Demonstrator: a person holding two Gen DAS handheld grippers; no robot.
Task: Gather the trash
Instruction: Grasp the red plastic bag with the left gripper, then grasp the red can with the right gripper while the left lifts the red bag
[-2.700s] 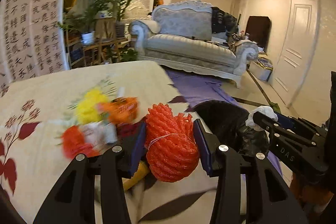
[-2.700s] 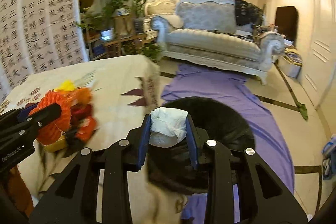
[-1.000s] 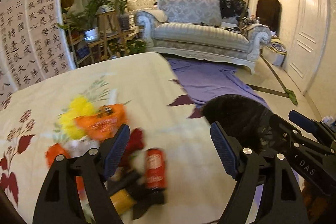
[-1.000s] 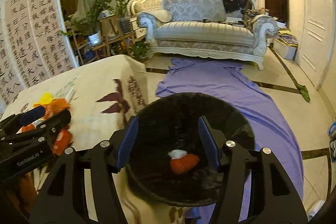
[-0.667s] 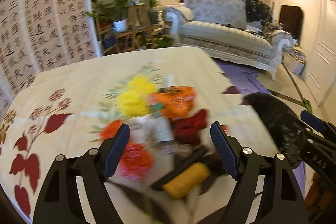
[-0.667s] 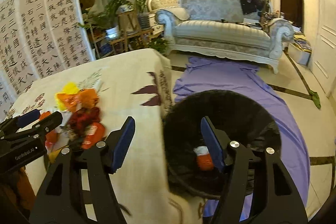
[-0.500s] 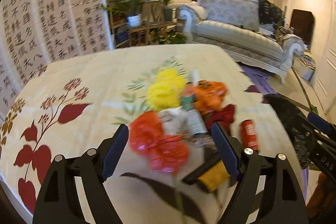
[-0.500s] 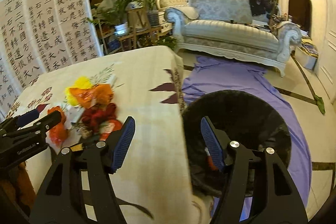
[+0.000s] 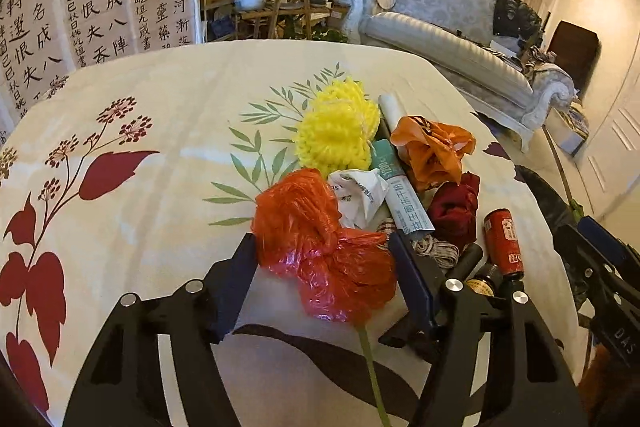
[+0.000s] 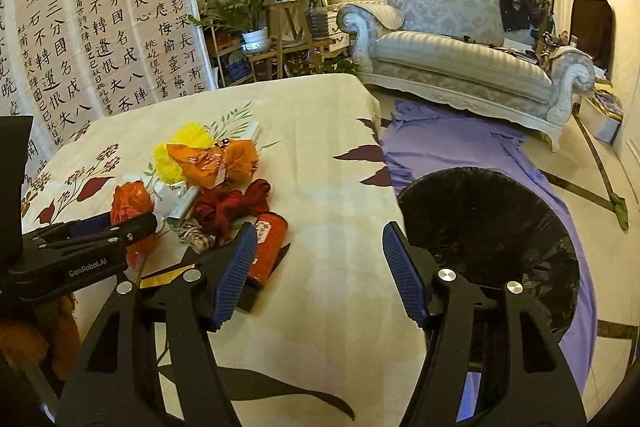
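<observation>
1. The left tool (image 9: 324, 267) brackets the red plastic bag (image 9: 320, 243) near the table's (image 9: 160, 131) right edge, jaws wide.
2. Likely light, crinkly, slippery; pinch its bunched middle.
3. The right tool (image 10: 316, 273) gapes empty.

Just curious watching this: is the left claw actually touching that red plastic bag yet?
Cannot tell. In the left wrist view the left gripper straddles the red plastic bag, but neither contact nor gap shows plainly.

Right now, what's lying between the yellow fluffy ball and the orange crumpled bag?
A rolled paper tube with printed characters lies between the yellow mesh ball and orange bag, in the left wrist view.
</observation>
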